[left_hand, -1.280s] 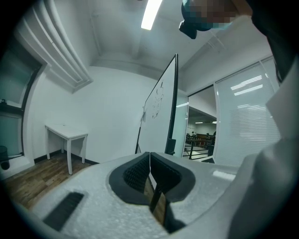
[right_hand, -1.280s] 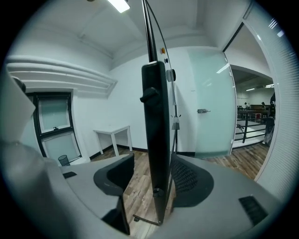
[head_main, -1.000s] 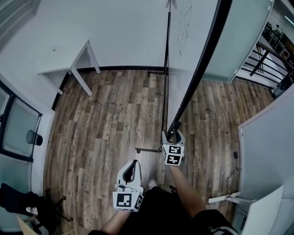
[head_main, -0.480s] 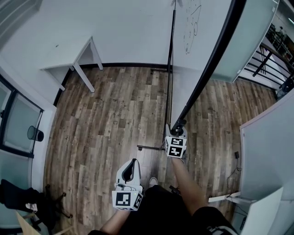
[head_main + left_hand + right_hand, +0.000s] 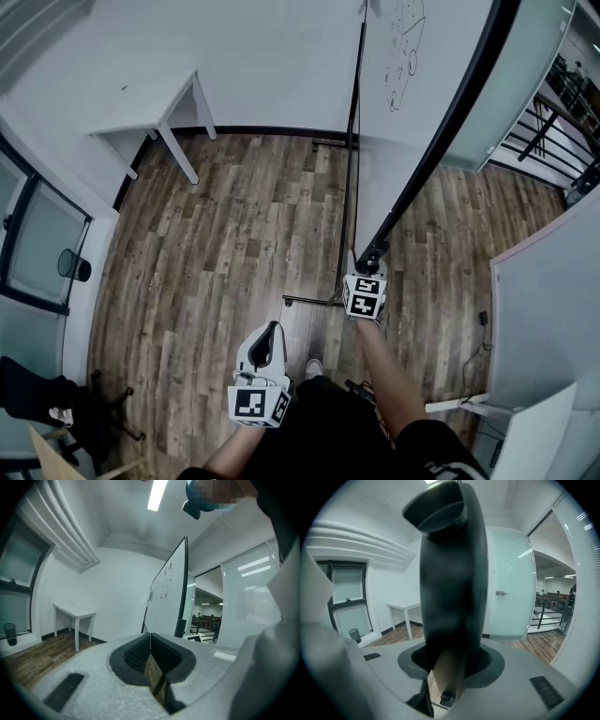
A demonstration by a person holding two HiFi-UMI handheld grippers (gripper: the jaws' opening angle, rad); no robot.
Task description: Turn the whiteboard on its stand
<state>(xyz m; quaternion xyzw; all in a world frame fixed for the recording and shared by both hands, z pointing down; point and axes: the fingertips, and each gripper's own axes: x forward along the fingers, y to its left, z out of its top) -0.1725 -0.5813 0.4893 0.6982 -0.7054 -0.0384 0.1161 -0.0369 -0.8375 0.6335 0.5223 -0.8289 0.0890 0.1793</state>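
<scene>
The whiteboard (image 5: 403,56) stands on its stand, seen almost edge-on, its black frame (image 5: 441,131) running down to a lower corner. My right gripper (image 5: 372,258) sits at that corner. Its jaws have just been closing, and in the right gripper view the black frame (image 5: 452,573) fills the gap of the right gripper (image 5: 452,653), with the pads against it. My left gripper (image 5: 272,330) hangs lower left, apart from the board, shut with nothing in it. In the left gripper view the whiteboard (image 5: 166,597) rises ahead of the left gripper (image 5: 150,637).
The stand's thin black post (image 5: 354,141) and foot bar (image 5: 309,302) are just left of the right gripper. A white table (image 5: 150,117) stands at the back wall, a dark bin (image 5: 70,265) at the left. A glass door (image 5: 525,75) and white panel (image 5: 553,309) are at the right.
The right gripper has crept a little further onto the frame's lower corner, and the board's edge has shifted slightly right in the picture. The left gripper has hardly moved.
</scene>
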